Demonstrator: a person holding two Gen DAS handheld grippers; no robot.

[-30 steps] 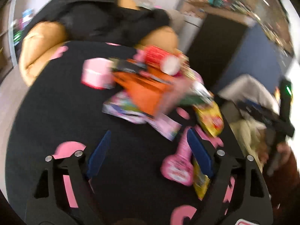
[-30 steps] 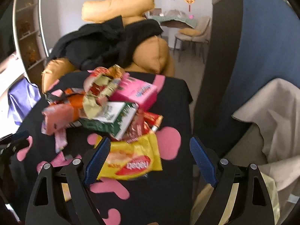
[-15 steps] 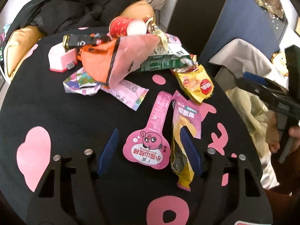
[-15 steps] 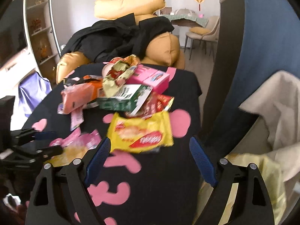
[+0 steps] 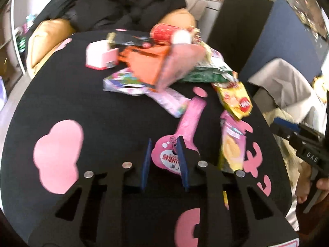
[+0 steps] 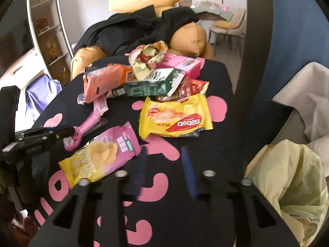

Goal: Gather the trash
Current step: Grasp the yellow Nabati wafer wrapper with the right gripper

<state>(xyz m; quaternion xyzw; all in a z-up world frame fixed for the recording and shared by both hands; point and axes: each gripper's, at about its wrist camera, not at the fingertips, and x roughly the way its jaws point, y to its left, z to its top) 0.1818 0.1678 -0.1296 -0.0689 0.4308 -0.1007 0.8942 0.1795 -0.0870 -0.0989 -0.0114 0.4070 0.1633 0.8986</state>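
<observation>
Most of the trash is not yet collected: the pile of wrappers and cartons sits on the black cloth with pink shapes (image 6: 218, 103), ahead of both grippers. The left gripper (image 5: 164, 156) is closing on the pink guitar-shaped wrapper (image 5: 185, 129); the wrapper's rounded end lies between the jaws, with its long neck running away ahead. The right-hand pad overlaps the wrapper's face, but whether the pads press on it yet I cannot tell through the blur. The right gripper (image 6: 166, 166) is also closing, with only bare cloth between its jaws, so it grasps nothing. Just ahead of it lies the yellow biscuit packet (image 6: 176, 117); just to its left lies the pink and yellow chip bag (image 6: 102, 154), its corner near the left finger.

Farther ahead the heap holds a green carton (image 6: 144, 86), a pink box (image 6: 183, 64), an orange packet (image 6: 102, 82), a crumpled foil wrapper (image 6: 150, 58) and a red paper cup (image 5: 168, 35).

To the right of the right gripper, off the table edge, a pale yellow trash bag (image 6: 287, 181) stands open, a likely place for the trash. What it holds already is hard to make out. The task looks barely begun: one item is being picked, and all else waits.
</observation>
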